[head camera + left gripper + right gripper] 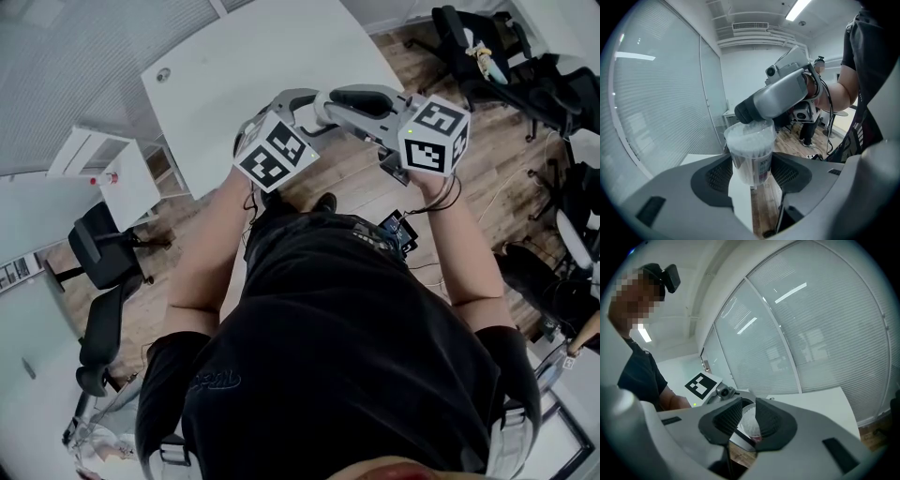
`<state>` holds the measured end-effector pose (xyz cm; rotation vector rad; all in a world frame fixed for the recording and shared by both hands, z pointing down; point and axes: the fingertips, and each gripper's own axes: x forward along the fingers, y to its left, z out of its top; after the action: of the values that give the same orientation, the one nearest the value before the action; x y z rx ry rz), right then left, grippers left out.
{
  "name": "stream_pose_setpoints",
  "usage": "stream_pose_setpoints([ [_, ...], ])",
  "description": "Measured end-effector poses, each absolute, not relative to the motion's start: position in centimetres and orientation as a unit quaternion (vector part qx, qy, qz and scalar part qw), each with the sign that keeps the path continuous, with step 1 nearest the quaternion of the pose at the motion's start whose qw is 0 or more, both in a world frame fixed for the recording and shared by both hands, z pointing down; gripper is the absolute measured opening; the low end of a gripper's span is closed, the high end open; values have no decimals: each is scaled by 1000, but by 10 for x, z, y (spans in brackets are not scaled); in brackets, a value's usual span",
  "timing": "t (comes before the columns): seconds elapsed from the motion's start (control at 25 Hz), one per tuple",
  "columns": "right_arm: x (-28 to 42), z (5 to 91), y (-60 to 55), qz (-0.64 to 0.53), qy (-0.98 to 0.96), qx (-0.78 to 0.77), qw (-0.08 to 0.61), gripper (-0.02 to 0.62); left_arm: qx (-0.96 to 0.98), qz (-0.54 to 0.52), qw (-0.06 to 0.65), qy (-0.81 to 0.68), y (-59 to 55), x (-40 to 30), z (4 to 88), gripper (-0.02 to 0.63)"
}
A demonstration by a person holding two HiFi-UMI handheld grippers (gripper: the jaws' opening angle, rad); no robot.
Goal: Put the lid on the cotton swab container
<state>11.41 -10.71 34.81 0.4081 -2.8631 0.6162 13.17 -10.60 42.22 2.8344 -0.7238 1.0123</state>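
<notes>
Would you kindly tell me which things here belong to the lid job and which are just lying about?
For the job: container, held in the left gripper; lid, between the jaws of the right gripper.

Lying about: table; black chair; white cabinet.
</notes>
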Motion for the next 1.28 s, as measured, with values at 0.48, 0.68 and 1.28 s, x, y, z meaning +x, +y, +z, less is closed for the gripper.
stream_pose_setpoints([
  [0.48, 116, 363, -106, 175, -962, 163, 132, 84, 915, 328, 30, -231, -101, 136, 429, 264],
  [0.68, 117, 366, -105, 162, -961, 170, 143, 74, 914, 332, 36, -229, -99, 136, 429, 264],
  [1.28, 114, 370, -99, 100, -961, 180, 185, 60, 910, 345, 18, -227, -97, 139, 431, 262],
])
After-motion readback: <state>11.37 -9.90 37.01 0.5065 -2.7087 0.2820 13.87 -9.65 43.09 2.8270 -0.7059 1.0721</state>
